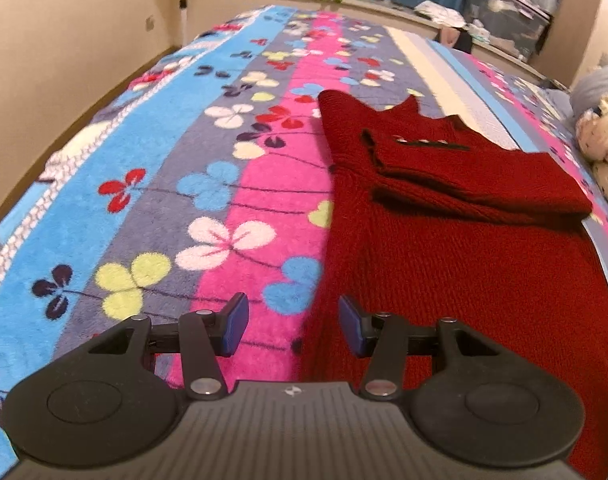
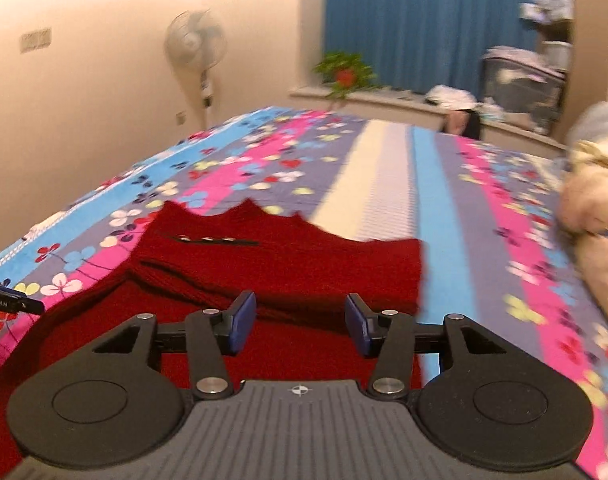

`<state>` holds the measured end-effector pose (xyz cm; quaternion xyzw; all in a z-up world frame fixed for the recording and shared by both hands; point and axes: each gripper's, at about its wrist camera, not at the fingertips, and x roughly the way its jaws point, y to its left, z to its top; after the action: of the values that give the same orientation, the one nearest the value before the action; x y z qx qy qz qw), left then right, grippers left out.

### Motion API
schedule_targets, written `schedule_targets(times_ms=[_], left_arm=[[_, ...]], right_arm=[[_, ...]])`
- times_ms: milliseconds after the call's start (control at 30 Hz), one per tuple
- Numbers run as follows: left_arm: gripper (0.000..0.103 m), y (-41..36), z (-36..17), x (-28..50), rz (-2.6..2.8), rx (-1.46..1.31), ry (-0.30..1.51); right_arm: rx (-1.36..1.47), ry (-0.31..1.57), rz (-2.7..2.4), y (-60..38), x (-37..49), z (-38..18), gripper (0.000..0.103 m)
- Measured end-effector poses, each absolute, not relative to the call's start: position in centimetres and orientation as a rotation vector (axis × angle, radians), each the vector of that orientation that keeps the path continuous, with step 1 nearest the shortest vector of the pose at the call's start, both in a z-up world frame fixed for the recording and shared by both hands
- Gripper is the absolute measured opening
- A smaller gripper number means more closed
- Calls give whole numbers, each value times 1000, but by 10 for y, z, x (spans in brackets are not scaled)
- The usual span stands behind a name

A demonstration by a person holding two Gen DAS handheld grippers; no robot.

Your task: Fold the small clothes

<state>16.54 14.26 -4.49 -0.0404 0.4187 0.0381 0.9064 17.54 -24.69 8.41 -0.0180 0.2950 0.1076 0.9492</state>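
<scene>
A dark red knitted sweater [image 1: 455, 240] lies flat on the flowered bedspread [image 1: 184, 184], its sleeves folded across the chest in a thick band and small buttons showing near the collar. My left gripper [image 1: 294, 326] hovers open over the sweater's left edge near the hem, nothing between its blue pads. In the right wrist view the same sweater [image 2: 288, 268] lies below and ahead of my right gripper [image 2: 300, 324], which is open and empty above the lower body of the garment. The tip of the other gripper [image 2: 8, 300] shows at the left edge.
The striped, flowered bedspread [image 2: 387, 200] stretches far ahead and to both sides. A cream plush bundle [image 2: 595, 220] lies on the bed at the right. A standing fan [image 2: 196, 48], a potted plant [image 2: 343, 72], a blue curtain and storage boxes stand beyond the bed.
</scene>
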Motion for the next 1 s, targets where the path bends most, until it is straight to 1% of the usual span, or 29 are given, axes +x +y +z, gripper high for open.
schedule_targets(times_ms=[100,267,333,400,433,600,800,1000], left_arm=[[55,131,-38,147,67,-13,815],[55,114,-26,115,25,60,750],[55,110,-23,102,6,66,749],[58,107,-23,90,-5,52,763],[59,105,-24,83,-11,40,775],[59,95,-36,59,-18,-5,853],[60,79,-49,60,-1,104,866],[60,88,-57,67,21,63,908]], right_arm=[[25,607,148,-286,138,77,54],[219,656,6,-336,98,43,54],[252,711,-44,-349,92,31,54],[253,701,-75,-356,87,27,55],[246,700,-85,-359,84,26,57],[238,741,-117,-373,76,16,58],[212,752,-135,-372,74,12,58],[150,775,-118,-360,77,8,63]])
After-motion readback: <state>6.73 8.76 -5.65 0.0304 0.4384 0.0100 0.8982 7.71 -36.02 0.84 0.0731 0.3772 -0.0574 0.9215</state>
